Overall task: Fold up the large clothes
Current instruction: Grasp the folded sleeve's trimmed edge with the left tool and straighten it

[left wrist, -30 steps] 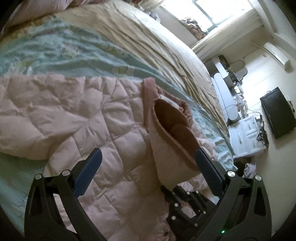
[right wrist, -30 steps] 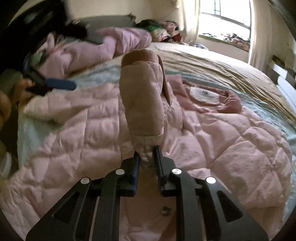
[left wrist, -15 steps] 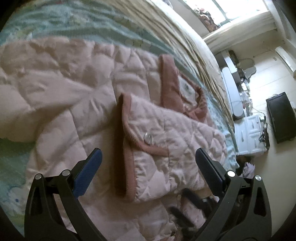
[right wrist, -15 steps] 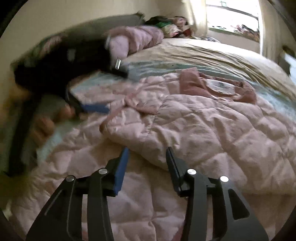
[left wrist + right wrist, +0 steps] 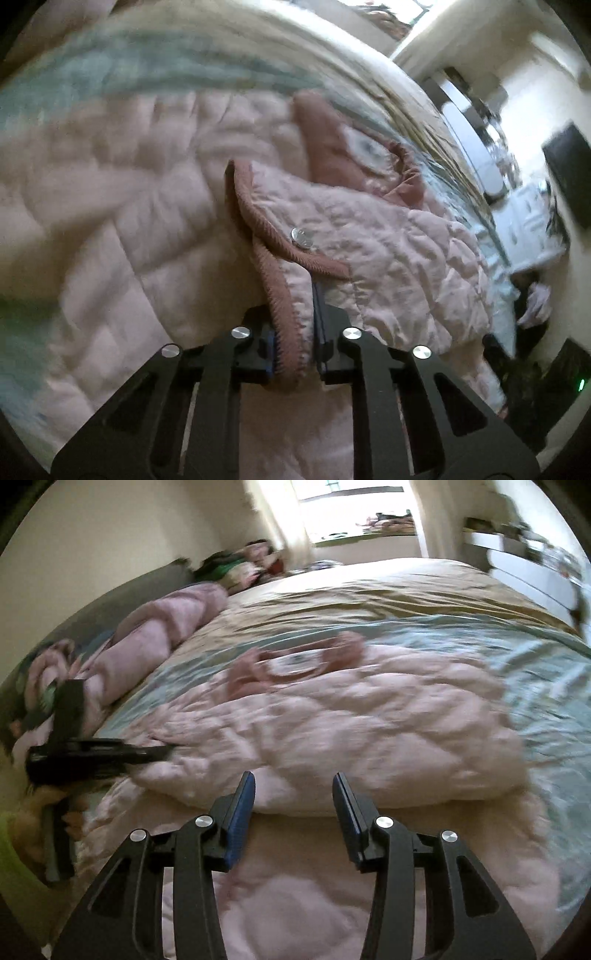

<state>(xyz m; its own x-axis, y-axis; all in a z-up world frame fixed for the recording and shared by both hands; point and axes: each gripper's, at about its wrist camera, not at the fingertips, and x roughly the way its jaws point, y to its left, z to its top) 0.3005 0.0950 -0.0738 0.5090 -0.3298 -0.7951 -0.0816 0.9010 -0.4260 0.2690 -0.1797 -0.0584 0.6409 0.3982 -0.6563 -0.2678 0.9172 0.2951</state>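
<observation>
1. The left hand-held gripper point(image 5: 293, 345) has just closed, clenched on the jacket's point(image 5: 388, 258) ribbed cuff point(image 5: 275, 291), which hides its pads.
2. The right hand-held gripper point(image 5: 293, 805), released and empty, hovers over the jacket on the bed point(image 5: 369, 590).
3. Farther back is motion-blurred; the sleeve, held upright 1 second ago, now lies folded across.

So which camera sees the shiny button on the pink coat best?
The left wrist view: the round silver button sits sharp and close beside the pink coat's ribbed trim. The right wrist view shows the coat only blurred, with no button visible.
</observation>
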